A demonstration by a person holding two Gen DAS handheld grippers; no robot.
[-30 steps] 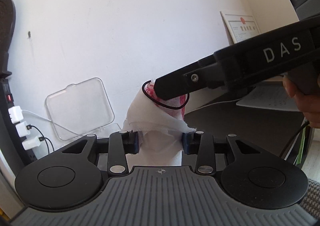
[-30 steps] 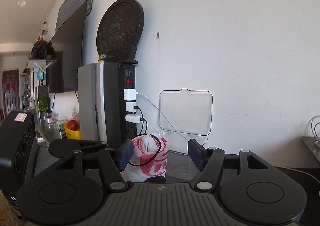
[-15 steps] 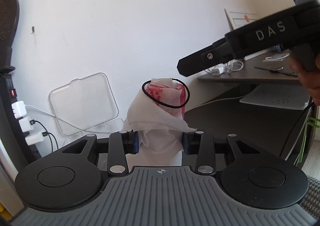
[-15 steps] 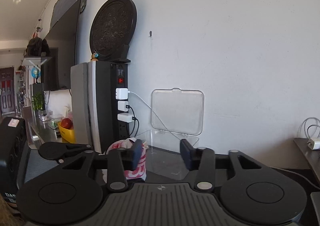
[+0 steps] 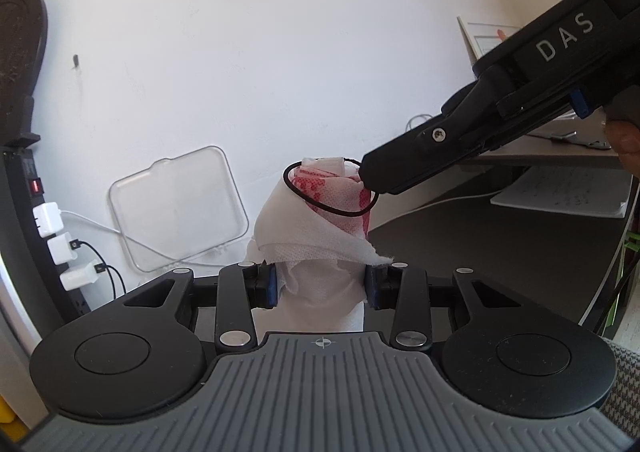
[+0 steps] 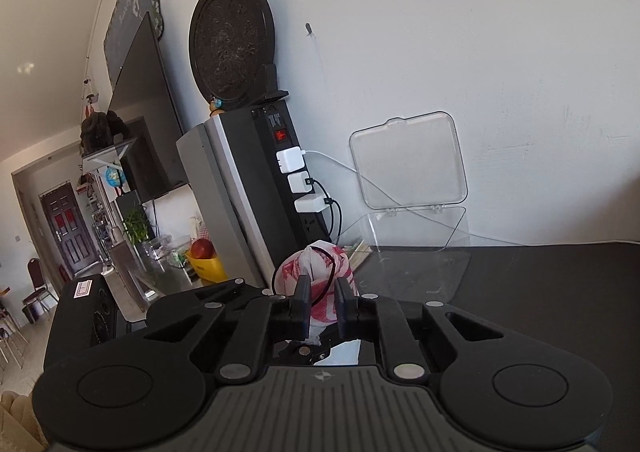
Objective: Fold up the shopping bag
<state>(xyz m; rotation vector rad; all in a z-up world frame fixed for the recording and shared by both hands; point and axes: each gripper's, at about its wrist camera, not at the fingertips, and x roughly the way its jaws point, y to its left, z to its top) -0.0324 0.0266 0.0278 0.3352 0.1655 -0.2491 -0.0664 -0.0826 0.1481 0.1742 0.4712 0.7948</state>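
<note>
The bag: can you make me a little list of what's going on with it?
bag: rolled up, white with red print, upright
band: black loop around the bag's top
left hand-held gripper: shut on the bag's lower part
right hand-held gripper: has just been closing, tip at the band
behind: clear box with lid open, by the wall

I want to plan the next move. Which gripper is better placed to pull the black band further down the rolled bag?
Probably the right gripper: its closed fingers sit at the black band on top of the rolled bag. The left gripper is busy clamping the bag's lower part.
</note>
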